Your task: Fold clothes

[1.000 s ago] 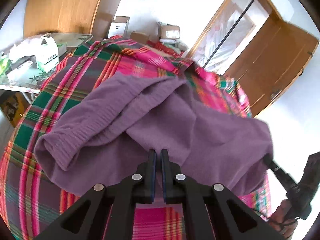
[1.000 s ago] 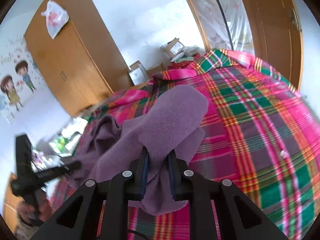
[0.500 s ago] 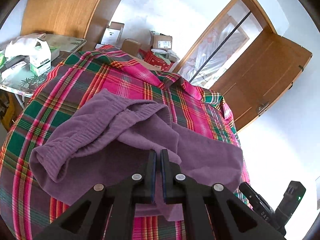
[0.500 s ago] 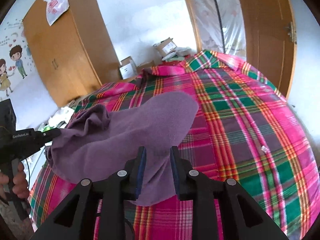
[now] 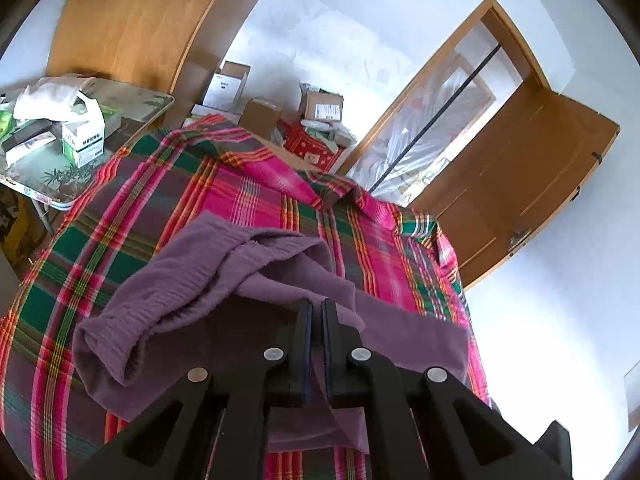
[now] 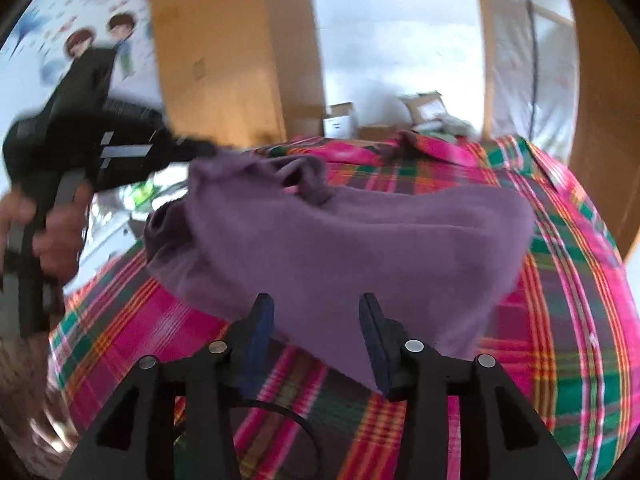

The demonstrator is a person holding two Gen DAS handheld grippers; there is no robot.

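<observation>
Lettering on box [image 5: 83, 142] illegible.

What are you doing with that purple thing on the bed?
A person is folding a soft purple garment on a bed covered with a pink-and-green plaid sheet, holding black tongs in each hand. The left tongs are pinched shut on an edge of the cloth. The right tongs are open, the cloth lying just past their tips. The garment is bunched in a loose heap, not yet neatly folded.
</observation>
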